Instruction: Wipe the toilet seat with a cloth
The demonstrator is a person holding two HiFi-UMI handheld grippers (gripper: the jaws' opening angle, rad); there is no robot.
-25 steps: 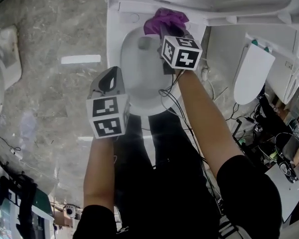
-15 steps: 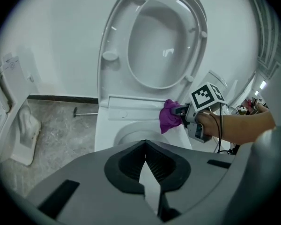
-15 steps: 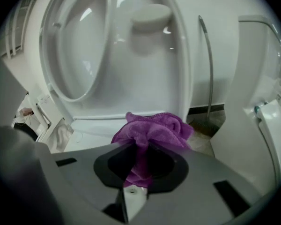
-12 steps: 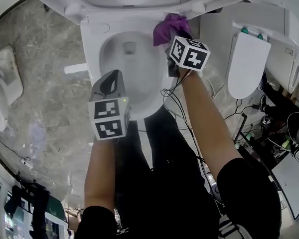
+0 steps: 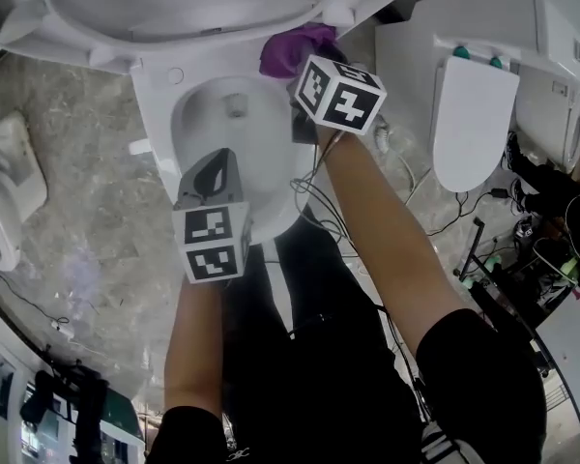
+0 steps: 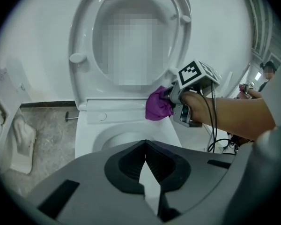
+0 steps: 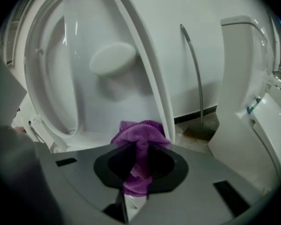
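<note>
The right hand-held gripper (image 7: 139, 161) is clenched on a purple cloth (image 7: 140, 131), soft and terry-looking, bunched in folds that bulge past the jaws. The cloth rests on the back corner of the toilet rim (image 5: 213, 66), just beside the hinge of the raised seat (image 6: 82, 41), a glossy white oval ring standing upright. The left hand-held gripper (image 6: 145, 165) is closed tight with nothing in it, held over the front of the smooth white bowl (image 5: 266, 153). The floor (image 5: 87, 220) is grey veined stone.

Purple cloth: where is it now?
Head view, top centre: the purple cloth is clamped in the right gripper, at the toilet rim's rear right corner below the raised seat.
</note>
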